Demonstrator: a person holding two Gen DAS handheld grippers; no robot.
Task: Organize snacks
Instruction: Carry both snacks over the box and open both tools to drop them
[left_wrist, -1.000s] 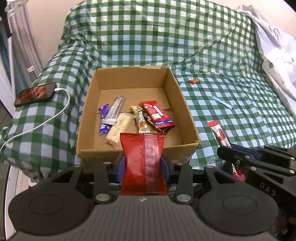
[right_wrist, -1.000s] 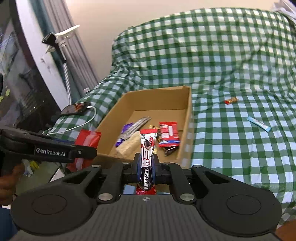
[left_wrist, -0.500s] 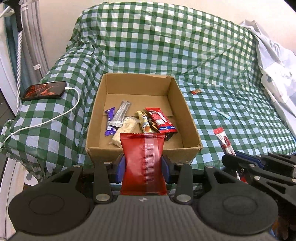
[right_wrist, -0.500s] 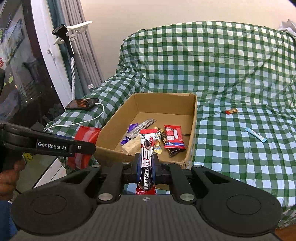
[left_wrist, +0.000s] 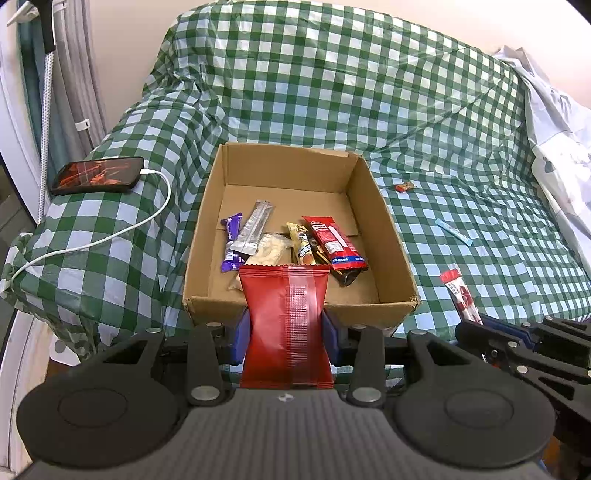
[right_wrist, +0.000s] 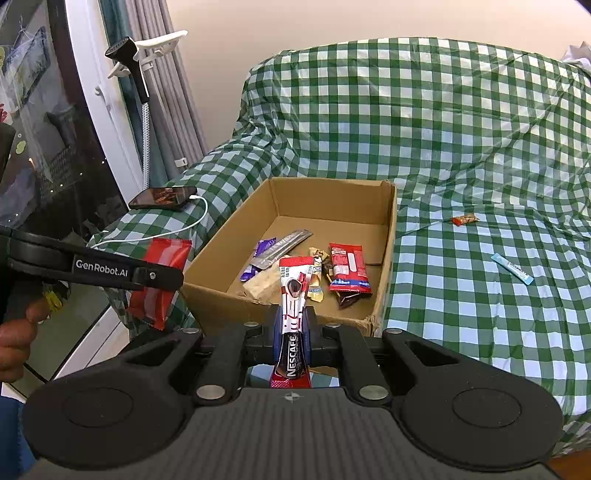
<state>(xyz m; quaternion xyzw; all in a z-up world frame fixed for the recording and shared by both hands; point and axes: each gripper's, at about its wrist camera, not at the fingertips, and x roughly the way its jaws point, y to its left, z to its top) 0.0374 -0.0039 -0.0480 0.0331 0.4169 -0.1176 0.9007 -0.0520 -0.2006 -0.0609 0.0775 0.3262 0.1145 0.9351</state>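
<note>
Snacks already lie in the open cardboard box (left_wrist: 391, 240) on the green checked sofa cover (left_wrist: 332, 92): about six packets. Left tongs (left_wrist: 284, 332) are closed on a red packet (left_wrist: 286, 325) and right tongs (right_wrist: 291, 332) pinch a Nescafe stick (right_wrist: 293, 314), both short of the box's near wall. Still loose on the cover are a small red sweet (left_wrist: 404, 187) and a blue sachet (left_wrist: 453, 232).

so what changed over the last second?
Both cameras have pulled back from the box; it sits smaller and lower in each view, with more sofa showing. No grasp or release: the left gripper stays shut on the red pouch, the right gripper on the Nescafe stick. Snacks in the box and on the sofa are unmoved.
</note>
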